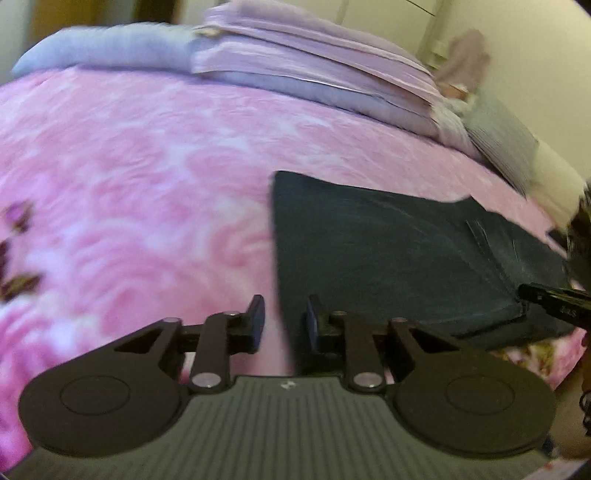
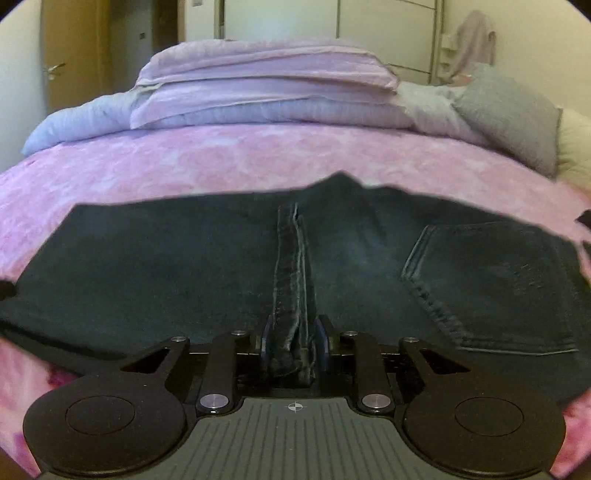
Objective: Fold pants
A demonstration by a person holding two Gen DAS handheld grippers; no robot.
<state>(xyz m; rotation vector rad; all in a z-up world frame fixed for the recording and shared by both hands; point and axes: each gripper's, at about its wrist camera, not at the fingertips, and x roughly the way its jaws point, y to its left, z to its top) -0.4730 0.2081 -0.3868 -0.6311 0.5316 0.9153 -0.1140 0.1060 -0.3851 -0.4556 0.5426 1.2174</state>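
The dark pants [image 2: 184, 273] lie flat across a pink blanket [image 2: 258, 158], waist end toward the right of the right wrist view, where a back pocket [image 2: 491, 284] shows its stitched outline. Their far edge runs ragged against open pink blanket, with free room between it and the stacked lilac bedding [image 2: 266, 92] and a grey pillow [image 2: 513, 118] at the head of the bed.

The right gripper [image 2: 291, 343] is clamped on a thick seam ridge [image 2: 290, 266] of the pants, the fold of denim bunched between its blue pads. In the left wrist view, the left gripper [image 1: 286, 319] sits at the pants' left edge [image 1: 275, 236]; its jaws stand a little apart, the right finger over the cloth and the left finger over bare blanket. That view is blurred, so whether the pads pinch the edge is hard to say.

Only the left view shows the broad empty stretch of blanket to the left of the pants, and the other gripper's black finger [image 1: 554, 295] at the pants' near right corner. Tiny pale characters on that finger are too smeared to read. Only the right view shows a door [image 2: 70, 55] and wardrobe panels [image 2: 388, 26] beyond the bed.
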